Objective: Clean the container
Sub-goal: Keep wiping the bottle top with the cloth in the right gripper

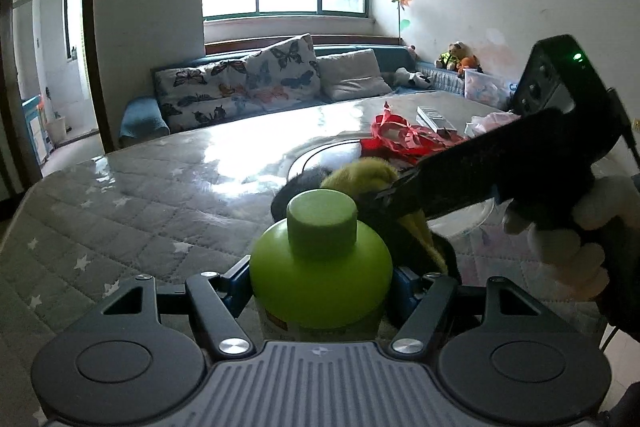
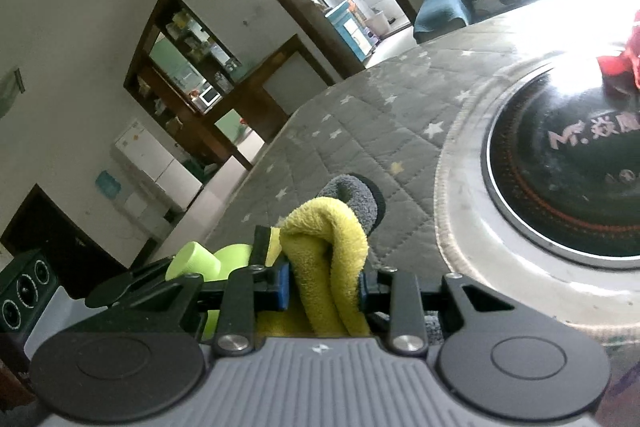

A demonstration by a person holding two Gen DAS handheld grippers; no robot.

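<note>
Left wrist view: the left gripper has its jaws closed against the sides of a lime-green bottle, the container of the task, whose cap stands upright at the centre of the frame. At about two o'clock from the cap, the right gripper reaches in, carried by a gloved hand, and brings a yellow cloth against the far shoulder of the bottle. Behind them a quilted grey table cover with white stars stretches away, with red ribbon at one o'clock.

Right wrist view: the right gripper has its jaws pinched narrow on the folded yellow cloth, a grey layer showing at its far end. The green bottle lies at nine o'clock of the fingertips, just beside the cloth. A round black induction cooktop set into the table sits at three o'clock.

The step in hand looks like wiping the bottle's outside, around the neck and shoulder. The next move probably calls for keeping the bottle steady while dragging the cloth round its curve, with enough pressure to rub yet without knocking it from the left grip.
</note>
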